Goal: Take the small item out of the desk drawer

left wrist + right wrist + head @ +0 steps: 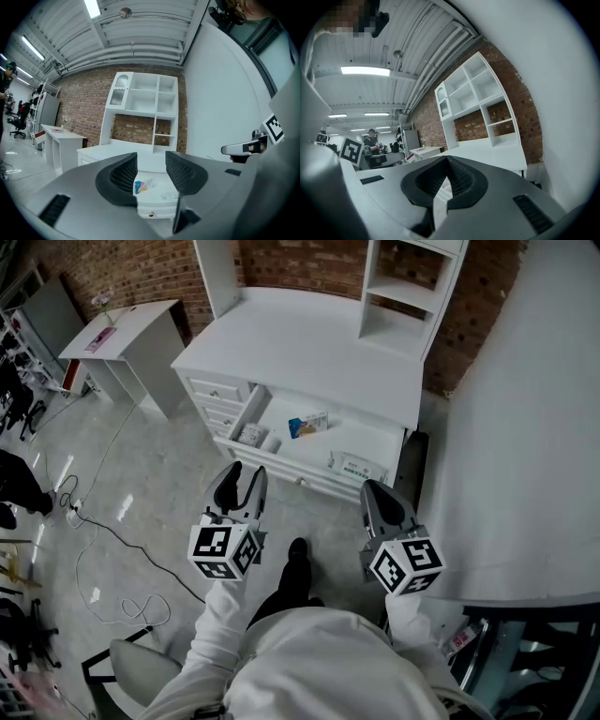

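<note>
The white desk's drawer stands pulled out. A small blue and orange packet lies in its middle; a small pale item rests at its left end and a flat printed pack at its right. My left gripper hovers in front of the drawer's left half, open with nothing between its fingers. In the left gripper view the packet shows through the gap of that gripper, well beyond the tips. My right gripper is held before the drawer's right corner, shut and empty.
A hutch with shelves stands on the desk top. A small white table is at the back left, and cables trail over the floor. A white wall runs along the right. A chair is behind, left.
</note>
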Motion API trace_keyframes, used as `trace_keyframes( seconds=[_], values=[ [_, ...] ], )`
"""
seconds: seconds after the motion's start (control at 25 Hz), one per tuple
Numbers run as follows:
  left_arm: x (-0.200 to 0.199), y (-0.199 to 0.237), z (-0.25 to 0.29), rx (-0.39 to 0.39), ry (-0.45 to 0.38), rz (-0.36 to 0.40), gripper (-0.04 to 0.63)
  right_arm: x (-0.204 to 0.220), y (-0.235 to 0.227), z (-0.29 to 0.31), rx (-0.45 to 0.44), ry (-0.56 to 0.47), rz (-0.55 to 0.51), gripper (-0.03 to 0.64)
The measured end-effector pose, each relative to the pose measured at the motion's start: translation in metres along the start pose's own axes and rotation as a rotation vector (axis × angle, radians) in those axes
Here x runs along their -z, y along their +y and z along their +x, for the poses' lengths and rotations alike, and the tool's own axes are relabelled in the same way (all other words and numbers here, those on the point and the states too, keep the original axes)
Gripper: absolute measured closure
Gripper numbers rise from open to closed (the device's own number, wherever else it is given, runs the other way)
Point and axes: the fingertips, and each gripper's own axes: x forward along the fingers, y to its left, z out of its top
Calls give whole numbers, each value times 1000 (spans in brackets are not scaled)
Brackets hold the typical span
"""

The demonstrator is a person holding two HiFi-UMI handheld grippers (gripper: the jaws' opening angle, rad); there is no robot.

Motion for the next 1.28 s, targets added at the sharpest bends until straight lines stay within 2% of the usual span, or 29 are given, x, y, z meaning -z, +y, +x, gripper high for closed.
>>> trace_keyframes(
  seconds=[0.4,0.96,1.28],
  values=[
    [-14,47,91,31,-2,16,351,-16,-33,82,45,6,9,589],
    [-27,105,198,102,-1,4,348,-37,-63,175,121,-5,17,588],
    [-14,108,235,167,33,9,347,-38,-75,195,163,2,22,589]
  ],
)
